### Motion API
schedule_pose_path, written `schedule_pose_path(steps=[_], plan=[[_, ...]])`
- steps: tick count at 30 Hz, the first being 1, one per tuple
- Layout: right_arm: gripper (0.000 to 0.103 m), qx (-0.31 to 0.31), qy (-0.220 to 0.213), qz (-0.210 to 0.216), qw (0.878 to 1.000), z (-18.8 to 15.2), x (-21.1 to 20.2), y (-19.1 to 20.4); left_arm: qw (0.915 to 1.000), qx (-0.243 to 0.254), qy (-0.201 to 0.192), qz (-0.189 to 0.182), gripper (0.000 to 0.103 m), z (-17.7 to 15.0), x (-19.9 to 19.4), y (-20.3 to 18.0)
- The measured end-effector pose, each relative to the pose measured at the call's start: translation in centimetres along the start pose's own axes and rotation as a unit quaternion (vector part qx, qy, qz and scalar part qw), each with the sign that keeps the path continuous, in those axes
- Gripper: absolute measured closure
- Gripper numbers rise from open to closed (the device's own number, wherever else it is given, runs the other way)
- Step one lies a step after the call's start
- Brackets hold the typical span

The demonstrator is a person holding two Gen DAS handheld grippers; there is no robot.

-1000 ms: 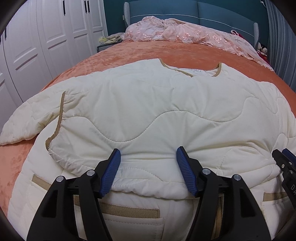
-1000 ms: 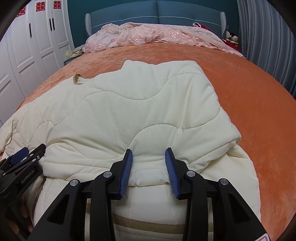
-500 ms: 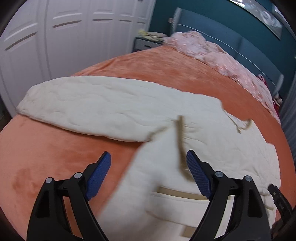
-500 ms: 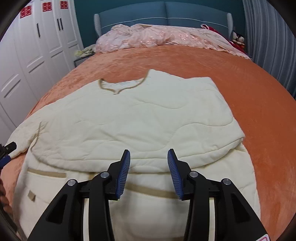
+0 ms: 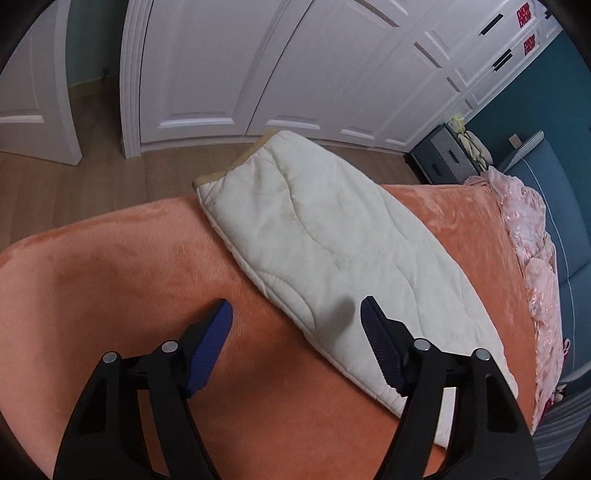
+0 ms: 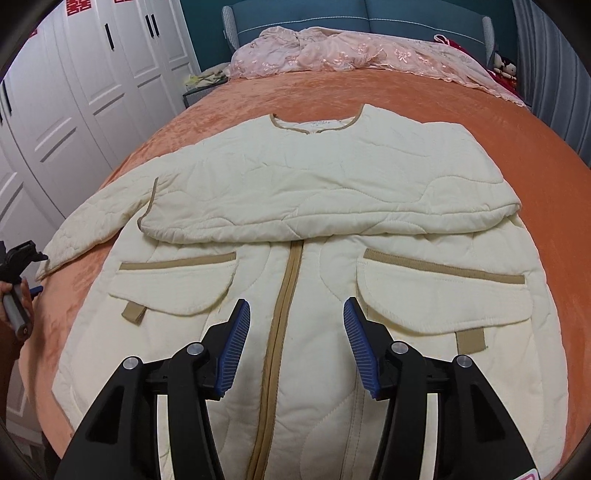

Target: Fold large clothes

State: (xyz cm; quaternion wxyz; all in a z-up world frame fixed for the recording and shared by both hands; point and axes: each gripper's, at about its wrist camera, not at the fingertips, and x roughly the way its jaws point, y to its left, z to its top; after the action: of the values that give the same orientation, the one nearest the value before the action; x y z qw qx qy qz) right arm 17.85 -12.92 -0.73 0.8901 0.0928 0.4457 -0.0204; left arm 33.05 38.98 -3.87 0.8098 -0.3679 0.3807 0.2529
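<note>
A cream quilted jacket [image 6: 295, 229] with tan trim at its neckline, centre zip and two front pocket flaps lies front-up on the orange velvet bedspread [image 6: 535, 155] of the bed, collar toward 12 o'clock. One sleeve is folded across the chest, its tan cuff ending at about 9 o'clock of the torso; the other sleeve [image 5: 332, 254] stretches flat out toward the bed's edge at 9 o'clock.

The left wrist view alone shows that outstretched sleeve up close, its tan cuff hanging just past the bed's edge over the wooden floor [image 5: 92, 177] at 11 o'clock, with white panelled wardrobe doors [image 5: 258, 66] behind. The left tool [image 5: 297, 314] hangs over the sleeve's near edge, its jaws closing with one blue pad over bare bedspread and the other over the sleeve; neither pad presses on it.

The right wrist view alone shows the whole jacket, a crumpled pink floral quilt [image 6: 351, 51] at 12 o'clock and a teal headboard [image 6: 369, 14]. The right tool [image 6: 295, 317] sits over the zip, jaws opening and empty.

In the right view the left tool is cut off at the frame's 9 o'clock edge, and the jacket's hem is hidden behind the right tool's black arms.
</note>
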Motion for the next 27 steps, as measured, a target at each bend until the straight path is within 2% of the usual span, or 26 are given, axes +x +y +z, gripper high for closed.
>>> schedule_pose_path(steps=[2,4,7,10,13,16,18,19,20,21,22,25,27], plan=[[0.051,0.004,0.005,-0.002,1.000,-0.4,-0.1,-0.4,0.9995,0.030,0.004,0.003,0.077,0.4,0.3,-1.7],[0.051,0.007,0.006,-0.003,1.000,-0.7,-0.5,-0.8,0.9975,0.068,-0.010,0.016,0.094,0.4,-0.4,-4.1],[0.051,0.013,0.004,-0.004,1.000,-0.9,-1.0,-1.7,0.9872,0.148,-0.060,0.000,0.096,-0.1,-4.1,-9.2],[0.051,0.023,-0.002,-0.003,1.000,-1.0,-1.6,-2.7,0.9685,0.221,-0.100,-0.055,0.096,-2.2,-9.4,-16.3],[0.051,0.035,-0.008,-0.002,0.999,-0.9,-2.1,-3.9,0.9411,0.286,-0.112,-0.142,0.097,-6.8,-15.2,-23.9],[0.051,0.050,-0.014,-0.005,0.999,-0.9,-2.5,-5.2,0.9046,0.349,-0.093,-0.226,0.096,-13.8,-19.8,-30.4],[0.051,0.061,-0.018,-0.008,0.998,-0.8,-2.7,-6.4,0.8820,0.380,-0.051,-0.275,0.091,-19.3,-21.3,-33.7],[0.051,0.067,-0.020,-0.011,0.997,-0.7,-2.8,-7.0,0.8739,0.387,-0.026,-0.293,0.078,-21.8,-21.4,-34.8],[0.051,0.074,-0.022,-0.012,0.997,-0.6,-2.9,-7.7,0.8678,0.394,-0.004,-0.303,0.049,-24.1,-21.2,-35.7],[0.051,0.081,-0.023,-0.013,0.996,-0.5,-3.0,-8.5,0.8661,0.395,0.009,-0.307,0.036,-26.2,-20.8,-36.0],[0.051,0.087,-0.024,-0.014,0.996,-0.4,-3.1,-9.2,0.8651,0.392,0.020,-0.312,0.029,-28.2,-20.3,-35.8],[0.049,0.097,-0.029,-0.018,0.995,0.4,-3.0,-11.2,0.8680,0.390,0.070,-0.299,0.030,-31.3,-17.7,-34.3],[0.049,0.099,-0.033,-0.017,0.994,1.2,-2.6,-12.3,0.8790,0.372,0.099,-0.282,0.030,-31.4,-15.5,-33.0]])
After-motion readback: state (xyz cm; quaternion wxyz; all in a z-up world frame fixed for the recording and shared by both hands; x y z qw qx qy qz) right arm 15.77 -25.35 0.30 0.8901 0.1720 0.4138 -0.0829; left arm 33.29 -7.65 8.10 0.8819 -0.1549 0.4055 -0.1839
